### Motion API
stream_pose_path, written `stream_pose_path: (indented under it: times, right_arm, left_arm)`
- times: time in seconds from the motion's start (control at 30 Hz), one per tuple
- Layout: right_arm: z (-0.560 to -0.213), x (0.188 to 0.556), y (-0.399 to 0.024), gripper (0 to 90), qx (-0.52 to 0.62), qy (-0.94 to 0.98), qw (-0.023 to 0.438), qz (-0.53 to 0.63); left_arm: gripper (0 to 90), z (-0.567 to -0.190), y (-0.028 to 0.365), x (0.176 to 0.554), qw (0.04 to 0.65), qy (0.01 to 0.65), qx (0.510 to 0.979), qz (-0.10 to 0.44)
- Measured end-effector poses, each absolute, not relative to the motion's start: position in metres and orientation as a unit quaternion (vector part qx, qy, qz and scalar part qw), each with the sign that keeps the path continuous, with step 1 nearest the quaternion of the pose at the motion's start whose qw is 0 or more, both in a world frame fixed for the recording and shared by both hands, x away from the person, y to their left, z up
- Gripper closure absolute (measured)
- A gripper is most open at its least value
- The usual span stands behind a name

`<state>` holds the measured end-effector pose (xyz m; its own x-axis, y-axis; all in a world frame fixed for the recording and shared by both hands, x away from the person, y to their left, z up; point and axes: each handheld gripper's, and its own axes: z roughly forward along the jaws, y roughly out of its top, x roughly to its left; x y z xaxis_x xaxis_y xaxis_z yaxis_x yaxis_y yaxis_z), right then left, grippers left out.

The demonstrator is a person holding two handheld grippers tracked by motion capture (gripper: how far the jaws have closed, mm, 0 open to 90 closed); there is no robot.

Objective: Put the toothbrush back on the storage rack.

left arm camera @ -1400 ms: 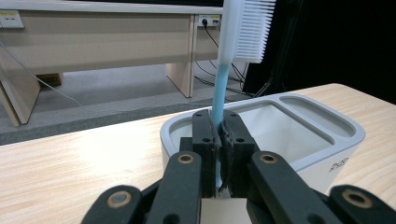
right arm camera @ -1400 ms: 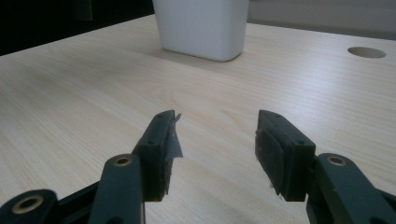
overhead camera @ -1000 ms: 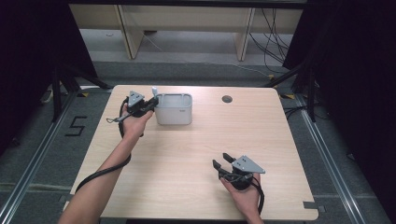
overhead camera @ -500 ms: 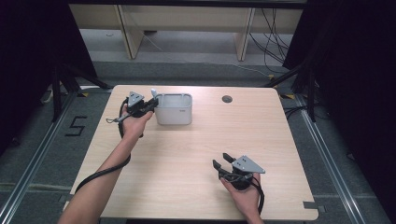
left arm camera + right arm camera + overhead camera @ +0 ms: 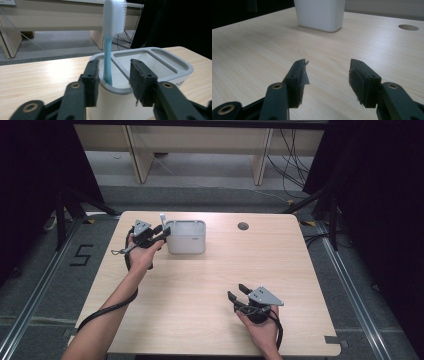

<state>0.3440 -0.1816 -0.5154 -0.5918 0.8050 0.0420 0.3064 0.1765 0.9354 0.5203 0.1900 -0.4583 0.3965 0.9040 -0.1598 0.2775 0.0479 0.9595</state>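
1. The left gripper has just been opening its jaws; the pads now stand apart, clear of the toothbrush.
2. The toothbrush stands upright in the holder's near compartment, just beyond the gap between the jaws, closer to the left one.
3. The right gripper rests open over bare table, with the holder well ahead of its jaws.

The left gripper is opening its jaws and letting go of the toothbrush. The toothbrush is standing free in the holder, between the parted pads.
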Motion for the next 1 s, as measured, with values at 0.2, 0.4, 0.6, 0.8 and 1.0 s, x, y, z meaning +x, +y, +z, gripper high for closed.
stream_pose_path:
  times: [0.2,0.4,0.6,0.8,1.0]
  right_arm:
    - [-0.516,0.344,-0.182,48.3,0.382,0.727,0.241,0.517]
    - [-0.515,0.344,-0.182,48.3,0.382,0.728,0.242,0.515]
    - [-0.515,0.344,-0.182,48.3,0.383,0.728,0.241,0.515]
    - [-0.515,0.344,-0.182,48.2,0.383,0.728,0.242,0.515]
    - [-0.515,0.343,-0.180,48.1,0.391,0.726,0.228,0.518]
  left_arm:
    - [50.0,-0.461,0.196,0.512,0.551,0.481,0.619,0.284]
    - [47.3,-0.462,0.199,0.504,0.553,0.481,0.619,0.281]
    - [45.7,-0.461,0.200,0.493,0.559,0.474,0.623,0.275]
    - [43.3,-0.457,0.200,0.481,0.564,0.466,0.625,0.272]
    - [38.1,-0.453,0.198,0.463,0.564,0.469,0.624,0.271]
